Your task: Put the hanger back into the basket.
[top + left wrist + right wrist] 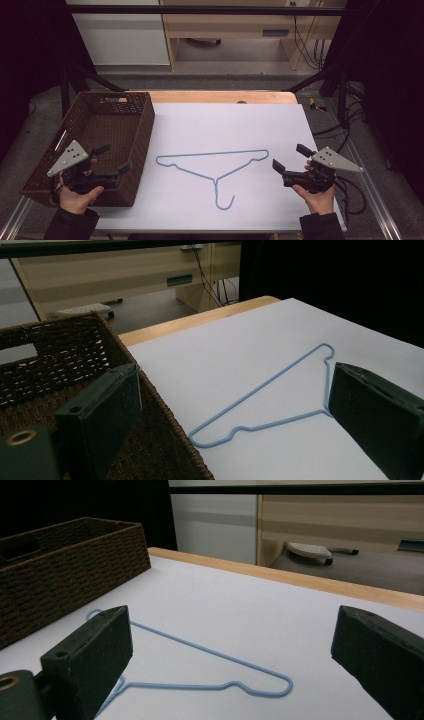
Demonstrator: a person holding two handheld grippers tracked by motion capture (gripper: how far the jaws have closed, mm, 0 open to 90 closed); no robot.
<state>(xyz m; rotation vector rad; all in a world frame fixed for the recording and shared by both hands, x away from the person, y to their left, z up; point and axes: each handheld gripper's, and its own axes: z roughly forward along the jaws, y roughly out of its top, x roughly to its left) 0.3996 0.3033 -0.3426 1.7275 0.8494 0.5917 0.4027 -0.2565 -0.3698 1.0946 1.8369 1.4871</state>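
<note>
A light blue wire hanger (215, 170) lies flat on the white sheet (235, 125), its hook toward the near edge. My left gripper (114, 157) hovers over the near right part of the brown wicker basket (45, 160), jaws wide apart and empty. My right gripper (291, 157) is held at the right side of the sheet, open and empty, pointing left at the hanger. In the left gripper view the hanger (265, 400) lies between the basket wall (165, 440) and the far jaw. In the right gripper view the hanger (210, 670) lies low ahead of the jaws.
The empty basket takes up the table's left side. A wooden table edge (220, 96) runs behind the sheet. Beyond stand a wooden cabinet (230, 25), dark frame struts and cables on the floor at the right.
</note>
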